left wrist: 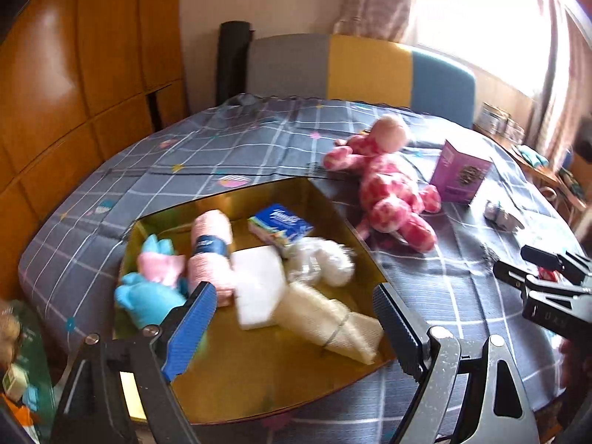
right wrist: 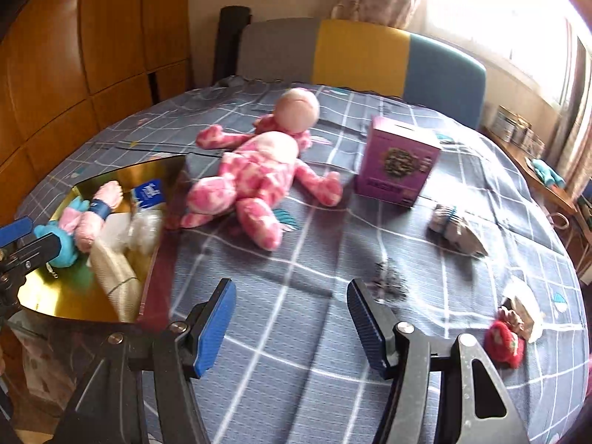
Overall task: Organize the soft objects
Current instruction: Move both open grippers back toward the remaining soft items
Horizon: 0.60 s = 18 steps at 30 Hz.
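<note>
Task partly done, by the look of it. Gold tray (left wrist: 325, 199) near the bench's left edge already holds several soft items: blue-and-pink plush (left wrist: 148, 288), pink yarn roll (left wrist: 209, 251), white folded pad (left wrist: 259, 288), tissue pack (left wrist: 279, 224), white fluffy bundle (left wrist: 322, 262), cream rolled cloth (left wrist: 325, 322).

Left outside: pink spotted plush (right wrist: 255, 174) on its back mid-bench, just beside the tray's far right corner; small grey bundle (right wrist: 455, 227) and red fuzzy item (right wrist: 503, 342) toward the right edge. Purple box (right wrist: 397, 162) stands behind; not obviously soft.

Left gripper (left wrist: 296, 322) fingers spread apart, empty, hovering over the tray. Right gripper (right wrist: 292, 318) fingers also apart, empty, above bare cloth; pink plush lies ahead of them, well apart, slightly left.
</note>
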Each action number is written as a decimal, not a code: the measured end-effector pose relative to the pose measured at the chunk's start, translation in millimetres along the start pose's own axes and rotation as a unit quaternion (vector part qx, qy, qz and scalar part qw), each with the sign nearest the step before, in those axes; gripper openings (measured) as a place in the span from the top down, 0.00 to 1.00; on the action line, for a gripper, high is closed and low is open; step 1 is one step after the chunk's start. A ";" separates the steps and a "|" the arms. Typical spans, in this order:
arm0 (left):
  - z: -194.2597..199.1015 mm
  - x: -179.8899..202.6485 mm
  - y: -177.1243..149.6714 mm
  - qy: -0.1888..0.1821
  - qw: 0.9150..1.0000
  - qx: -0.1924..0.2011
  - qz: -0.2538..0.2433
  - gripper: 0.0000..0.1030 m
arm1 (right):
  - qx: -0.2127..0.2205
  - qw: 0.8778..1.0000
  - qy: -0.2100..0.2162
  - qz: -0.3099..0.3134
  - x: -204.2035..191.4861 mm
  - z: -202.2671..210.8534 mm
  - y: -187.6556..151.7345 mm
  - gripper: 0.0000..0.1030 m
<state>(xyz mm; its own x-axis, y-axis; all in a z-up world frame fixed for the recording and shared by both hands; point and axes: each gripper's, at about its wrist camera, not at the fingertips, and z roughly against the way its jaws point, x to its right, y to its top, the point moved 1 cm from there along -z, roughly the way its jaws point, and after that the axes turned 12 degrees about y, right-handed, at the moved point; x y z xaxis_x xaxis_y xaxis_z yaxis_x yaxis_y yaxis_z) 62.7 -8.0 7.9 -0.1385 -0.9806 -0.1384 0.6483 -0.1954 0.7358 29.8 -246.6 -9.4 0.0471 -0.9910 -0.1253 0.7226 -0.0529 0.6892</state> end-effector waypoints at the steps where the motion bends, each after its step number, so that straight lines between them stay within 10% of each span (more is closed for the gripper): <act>1: 0.8 5.7 1.2 -0.005 1.000 0.000 -0.006 0.15 | 0.001 1.000 -0.006 -0.004 6.7 2.9 -1.4 0.39; 11: 9.5 76.1 16.3 -0.061 0.995 0.016 -0.078 0.15 | 0.020 0.993 -0.092 -0.068 89.8 51.4 -16.2 0.39; 18: 6.4 141.4 23.7 -0.116 0.983 0.011 -0.143 0.16 | 0.061 0.967 -0.169 -0.182 181.5 119.5 -30.5 0.39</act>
<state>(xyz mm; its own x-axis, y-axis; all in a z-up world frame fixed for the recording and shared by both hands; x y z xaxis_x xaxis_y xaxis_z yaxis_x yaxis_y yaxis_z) 53.6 -151.2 10.0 -0.4813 -0.8560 -0.1886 0.5419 -0.4597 0.7036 -66.0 -439.5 32.2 -0.4380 -0.8866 -0.1486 0.5610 -0.3987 0.7255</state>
